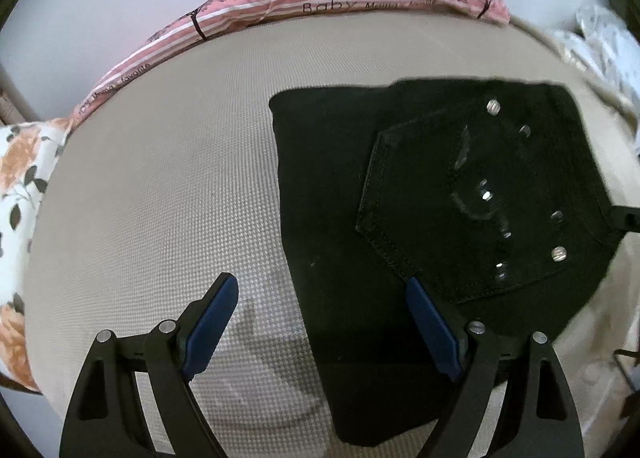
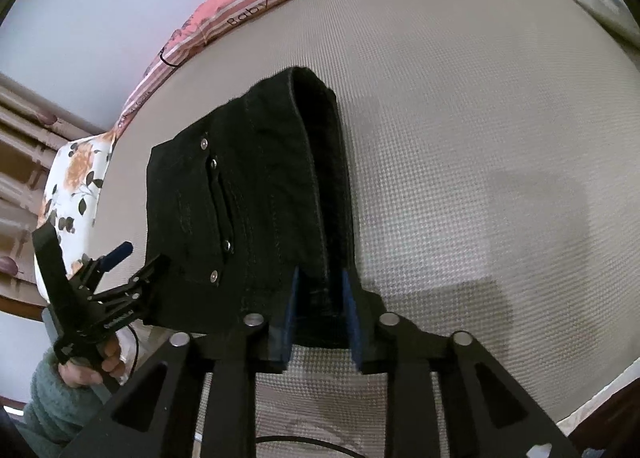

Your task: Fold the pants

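black folded pants [image 1: 420, 194] lie on the bed [image 1: 160, 178], left gripper [image 1: 320, 318] wide open and empty, right gripper [image 2: 320, 314] loosely straddling their edge.

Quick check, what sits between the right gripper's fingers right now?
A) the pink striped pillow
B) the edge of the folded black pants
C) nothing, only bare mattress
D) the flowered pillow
B: in the right wrist view the edge of the folded black pants lies between the blue pads of the right gripper.
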A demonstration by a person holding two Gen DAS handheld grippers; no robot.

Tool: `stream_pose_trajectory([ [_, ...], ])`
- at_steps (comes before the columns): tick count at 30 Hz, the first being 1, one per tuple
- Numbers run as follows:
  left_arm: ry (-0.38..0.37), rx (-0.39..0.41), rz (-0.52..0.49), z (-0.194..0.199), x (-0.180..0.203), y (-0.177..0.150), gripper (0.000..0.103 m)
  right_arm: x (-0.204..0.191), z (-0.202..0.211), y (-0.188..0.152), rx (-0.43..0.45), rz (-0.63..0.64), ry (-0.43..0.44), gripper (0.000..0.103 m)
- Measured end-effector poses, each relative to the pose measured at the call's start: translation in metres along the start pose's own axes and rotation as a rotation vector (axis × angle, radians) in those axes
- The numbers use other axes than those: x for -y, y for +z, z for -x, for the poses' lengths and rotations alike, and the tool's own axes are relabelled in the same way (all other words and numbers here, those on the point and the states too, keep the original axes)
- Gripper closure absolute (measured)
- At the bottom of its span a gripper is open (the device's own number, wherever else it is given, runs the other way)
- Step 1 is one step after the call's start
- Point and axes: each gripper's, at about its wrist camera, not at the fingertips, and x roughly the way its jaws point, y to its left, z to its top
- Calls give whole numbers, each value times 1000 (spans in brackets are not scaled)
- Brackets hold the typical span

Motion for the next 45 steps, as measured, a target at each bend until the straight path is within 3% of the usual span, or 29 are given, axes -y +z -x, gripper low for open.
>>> stream_pose_trajectory([
  [2, -38, 13, 38, 6, -9, 3, 17, 0, 4, 4, 11, 17, 5, 73],
  [4, -86, 23, 83, 10, -21, 7, 17, 1, 6, 10, 21, 24, 1, 60],
  [6, -136, 8, 127, 8, -32, 11, 17, 4, 7, 14, 38, 29, 23, 58],
  [11, -328, -100, 247, -15, -54, 15, 17, 16, -9, 28, -1, 24, 100, 53],
  [17, -492, -226, 353, -42, -61, 9, 18, 43, -34, 36, -62, -46, 263, 53],
  [25, -518, -235, 300, -52, -51, 19, 18, 51, -60, 37, -117, -53, 424, 57],
  [30, -536, -184, 269, -58, -42, 28, 19, 44, -72, 42, -131, -42, 478, 60],
  [33, -493, -148, 262, -61, -36, 33, 35, 34, -77, 47, -127, -58, 483, 70],
  [35, -479, -118, 273, -60, -38, 35, 55, 25, -72, 49, -102, -44, 490, 73],
  [38, -497, -114, 313, -60, -49, 35, 76, 6, -60, 53, -72, -8, 487, 75],
  [45, -434, -14, 283, -39, -66, 66, 84, -32, -61, 86, -30, 5, 494, 77],
])
